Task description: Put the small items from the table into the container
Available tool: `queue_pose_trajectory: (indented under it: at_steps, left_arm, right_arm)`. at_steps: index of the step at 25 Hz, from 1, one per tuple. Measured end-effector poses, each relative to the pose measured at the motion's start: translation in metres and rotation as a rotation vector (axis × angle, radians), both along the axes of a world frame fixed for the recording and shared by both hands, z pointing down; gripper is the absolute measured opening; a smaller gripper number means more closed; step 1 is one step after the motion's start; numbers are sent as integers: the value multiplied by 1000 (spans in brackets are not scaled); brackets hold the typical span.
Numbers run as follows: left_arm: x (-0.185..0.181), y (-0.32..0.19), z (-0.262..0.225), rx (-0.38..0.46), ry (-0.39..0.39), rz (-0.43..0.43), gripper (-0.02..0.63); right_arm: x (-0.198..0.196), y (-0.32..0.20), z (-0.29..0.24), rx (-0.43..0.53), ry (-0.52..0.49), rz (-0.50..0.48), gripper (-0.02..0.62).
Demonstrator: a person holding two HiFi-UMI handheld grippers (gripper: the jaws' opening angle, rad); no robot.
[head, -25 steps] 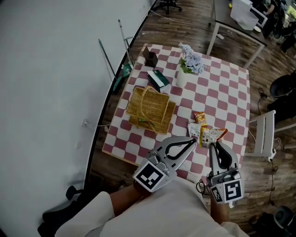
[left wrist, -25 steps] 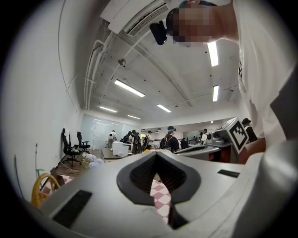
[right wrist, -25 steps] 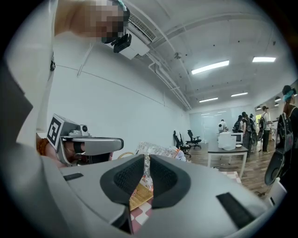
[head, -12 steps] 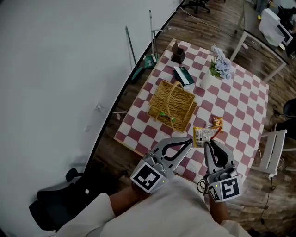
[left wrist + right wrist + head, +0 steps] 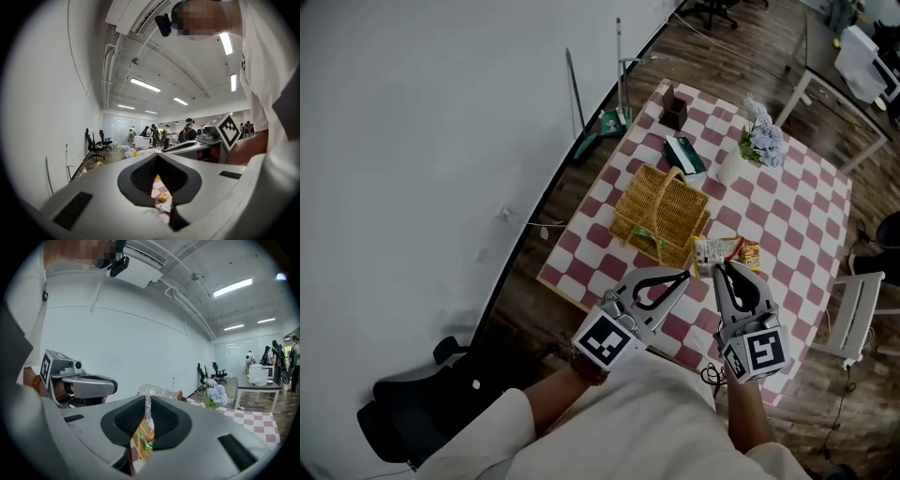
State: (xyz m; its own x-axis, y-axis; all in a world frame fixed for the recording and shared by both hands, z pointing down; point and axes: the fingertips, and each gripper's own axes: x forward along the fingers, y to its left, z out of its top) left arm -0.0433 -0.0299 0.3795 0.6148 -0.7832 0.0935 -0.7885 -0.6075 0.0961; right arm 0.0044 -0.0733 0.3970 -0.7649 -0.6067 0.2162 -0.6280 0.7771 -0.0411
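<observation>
Fingers [image 5: 93,187]: left gripper [image 5: 685,275] closed, right gripper [image 5: 724,266] ajar

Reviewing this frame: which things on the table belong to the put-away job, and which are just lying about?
Part of the job:
- snack packets, the small items
- wicker basket, the likely container

Just lying about:
- dark green box
- brown box
- flower vase
</observation>
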Motion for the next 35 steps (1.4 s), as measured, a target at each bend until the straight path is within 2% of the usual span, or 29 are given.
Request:
queue_pose_trajectory:
  at_steps: [4, 10, 21, 28, 31, 35]
  left_arm:
    - [-14, -20, 20, 32, -57, 6, 28]
    - [-35, -46, 56, 21, -79, -16, 28]
    - [-55, -81, 111, -62, -105, -52, 28]
    - [-59, -84, 131, -108, -111, -67, 28]
    - [-60, -82, 131, -111, -100, -71, 28]
    - [-57, -77, 116, -94, -67, -69, 28]
  right_arm:
    - [-19, -25, 30, -6, 46, -14, 63]
    - [-54, -58, 85, -78, 137, -54, 63]
    - [-96, -89, 148, -205, 261, -121, 63]
    - [-110, -95, 168, -228, 346, -144, 67]
    - [-110, -97, 166, -223, 340, -136, 75]
    - [-96, -97, 141, -192, 258, -95, 80]
